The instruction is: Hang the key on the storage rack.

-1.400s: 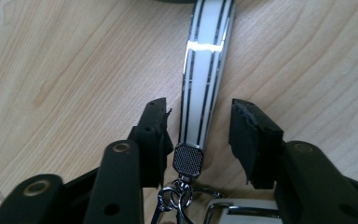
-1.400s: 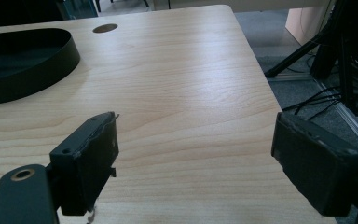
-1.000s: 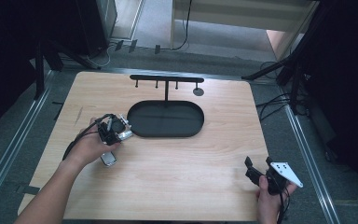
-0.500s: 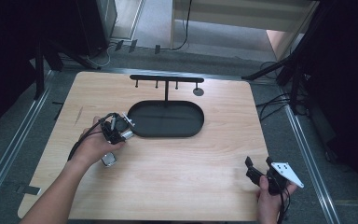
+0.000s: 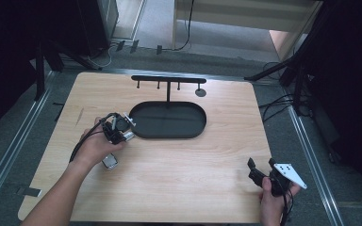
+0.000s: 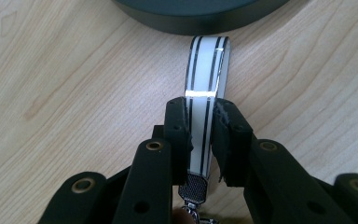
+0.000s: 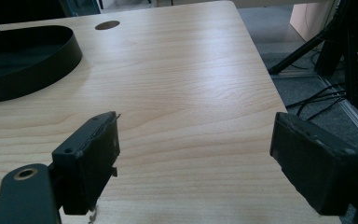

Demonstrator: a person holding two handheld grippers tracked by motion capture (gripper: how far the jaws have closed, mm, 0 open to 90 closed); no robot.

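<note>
From above, your left gripper (image 5: 122,129) holds a striped strap (image 5: 120,123) just beside the dark tray (image 5: 169,134); hanging it on the rack (image 5: 168,79) looks next. Left gripper view: jaws, just closing, pinch the strap (image 6: 206,84). Right gripper view: your right gripper (image 7: 205,154) stands spread, empty.

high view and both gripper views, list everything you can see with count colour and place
table: one, light wood, under everything
tray: one, black, oval, middle of the table
rack: one, black, bar with short pegs on a post behind the tray
strap: one, white with black stripes, metal end, between the left jaws beside the tray's rim
small metal piece: one, silver, on the table by the left hand
left gripper: black, jaws shut on the strap, just been closing
right gripper: black, jaws open, near the table's right front corner
</note>
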